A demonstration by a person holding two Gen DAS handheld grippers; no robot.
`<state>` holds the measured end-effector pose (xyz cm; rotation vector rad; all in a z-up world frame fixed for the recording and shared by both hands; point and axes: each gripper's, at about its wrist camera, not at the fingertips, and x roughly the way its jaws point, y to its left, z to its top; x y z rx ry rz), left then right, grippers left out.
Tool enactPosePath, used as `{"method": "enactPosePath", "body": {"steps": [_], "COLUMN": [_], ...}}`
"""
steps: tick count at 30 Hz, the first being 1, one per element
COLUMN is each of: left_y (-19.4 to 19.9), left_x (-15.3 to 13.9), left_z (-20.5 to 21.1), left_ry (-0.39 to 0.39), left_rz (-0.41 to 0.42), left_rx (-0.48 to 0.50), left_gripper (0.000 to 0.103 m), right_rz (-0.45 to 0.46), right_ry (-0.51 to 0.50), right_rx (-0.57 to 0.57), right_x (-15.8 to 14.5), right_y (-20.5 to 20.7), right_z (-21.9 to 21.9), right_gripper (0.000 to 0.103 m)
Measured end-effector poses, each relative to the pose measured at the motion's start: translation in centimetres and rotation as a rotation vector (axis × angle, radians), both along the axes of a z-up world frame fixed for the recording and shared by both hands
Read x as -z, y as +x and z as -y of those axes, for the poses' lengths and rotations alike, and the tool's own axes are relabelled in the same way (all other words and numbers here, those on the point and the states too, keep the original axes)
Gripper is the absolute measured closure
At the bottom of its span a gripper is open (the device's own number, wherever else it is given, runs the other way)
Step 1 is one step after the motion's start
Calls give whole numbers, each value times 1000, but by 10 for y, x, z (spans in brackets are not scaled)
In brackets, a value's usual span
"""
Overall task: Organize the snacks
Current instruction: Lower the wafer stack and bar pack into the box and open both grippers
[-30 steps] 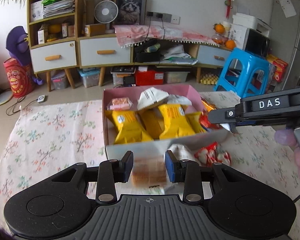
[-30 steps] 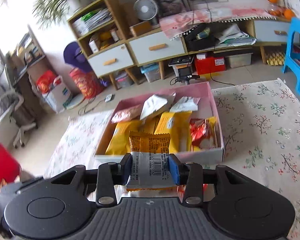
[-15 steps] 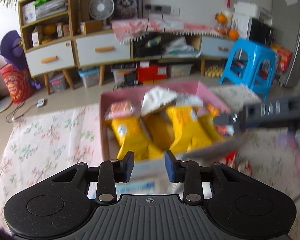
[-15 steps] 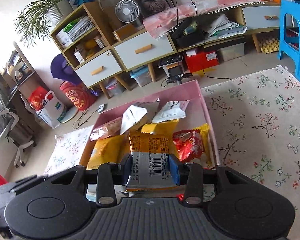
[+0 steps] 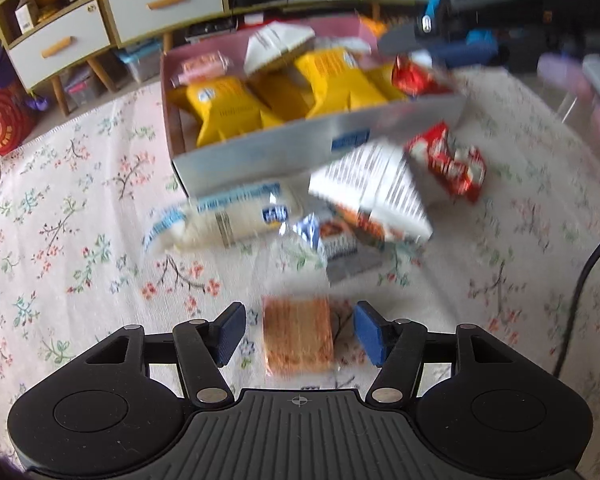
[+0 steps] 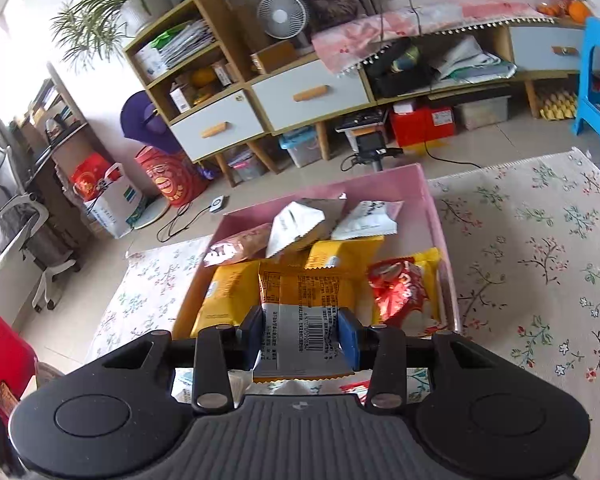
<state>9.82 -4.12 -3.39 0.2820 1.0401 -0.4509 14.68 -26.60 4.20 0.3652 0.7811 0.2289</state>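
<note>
Now the left gripper (image 5: 296,334) has dropped with fingers spread around an orange biscuit pack (image 5: 298,336) on the counter, while the right gripper (image 6: 300,334) still clamps a yellow packet (image 6: 306,322) over the pink box (image 6: 436,216).

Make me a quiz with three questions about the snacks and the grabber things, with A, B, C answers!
1. Where is the orange-brown cracker pack?
A. In the pink box
B. On the flowery cloth between the left gripper's open jaws
C. On the blue stool

2. What colour are most of the big packets in the pink box?
A. Yellow
B. Green
C. Purple

3. What is the right gripper doing?
A. Hanging open with nothing in it
B. Shut on the barcode packet
C. Shut on a red packet

Answers:
1. B, because the pack lies on the cloth in the gap of the left gripper, touching neither pad.
2. A, because several yellow packets fill the box's near side.
3. B, because both blue pads press the sides of the barcode packet.
</note>
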Motion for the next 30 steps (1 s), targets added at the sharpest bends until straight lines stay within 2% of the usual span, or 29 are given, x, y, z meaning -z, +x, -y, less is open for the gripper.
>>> {"method": "enactPosePath", "body": {"steps": [2,3,7,12,19,22,30], "left_y": [-3,-3,-5,0,39,56,107], "left_x": [2,2,-9,-39,-65,-67,-52], "left_z": [1,0,4,14,35,46,67], "left_ry": [14,6,24,-12,-52,-59,-39], "left_rz": [11,13,60,142,214,224,244], "left_rx": [-1,0,-9,14,-20,-37,-106], "left_gripper": [52,70,70,70,70,70,70], "right_rz": [5,8,12,17,16,19,8], "right_ry": [-4,-8,-10,12,53,63,35], "right_rx": [-9,-13,-8,17,47,62,81], "right_x": [-1,-2,-3,-3,1,3,13], "right_y": [0,0,0,4,12,16,28], "right_z": [-1,-1,3,10,21,27,35], "right_gripper": [73,73,73,73,73,73,73]}}
